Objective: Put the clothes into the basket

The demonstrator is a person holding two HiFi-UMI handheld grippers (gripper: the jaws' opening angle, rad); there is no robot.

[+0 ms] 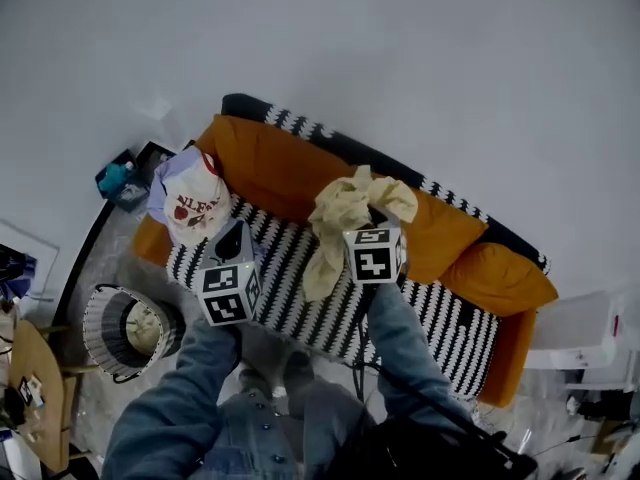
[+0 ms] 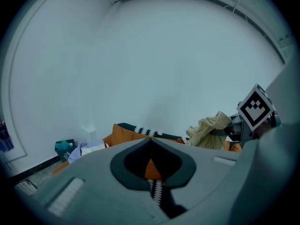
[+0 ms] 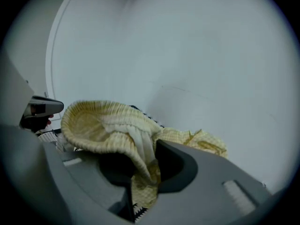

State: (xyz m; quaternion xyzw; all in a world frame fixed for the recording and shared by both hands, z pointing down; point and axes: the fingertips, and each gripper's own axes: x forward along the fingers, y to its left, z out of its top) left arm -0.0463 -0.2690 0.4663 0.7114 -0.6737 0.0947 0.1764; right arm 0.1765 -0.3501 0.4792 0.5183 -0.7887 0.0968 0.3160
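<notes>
A pale yellow garment (image 1: 345,218) hangs in the air over the sofa (image 1: 280,168), with my right gripper (image 1: 372,218) shut on it. In the right gripper view the ribbed yellow cloth (image 3: 108,125) bulges above the jaws and is pinched between them at the right gripper (image 3: 140,175). My left gripper (image 1: 230,236) is raised beside it at the left, shut and holding nothing; its jaws (image 2: 150,146) meet at the tip. The round wire basket (image 1: 100,313) stands on the floor at the lower left with a light cloth inside. A white garment with red print (image 1: 195,208) lies on the sofa's left end.
The sofa has orange cushions (image 1: 500,273) and a black-and-white striped cover (image 1: 300,298). A blue box (image 1: 115,178) sits on the floor by the wall. A wooden table (image 1: 35,388) is at the far left, white containers (image 1: 585,338) at the right.
</notes>
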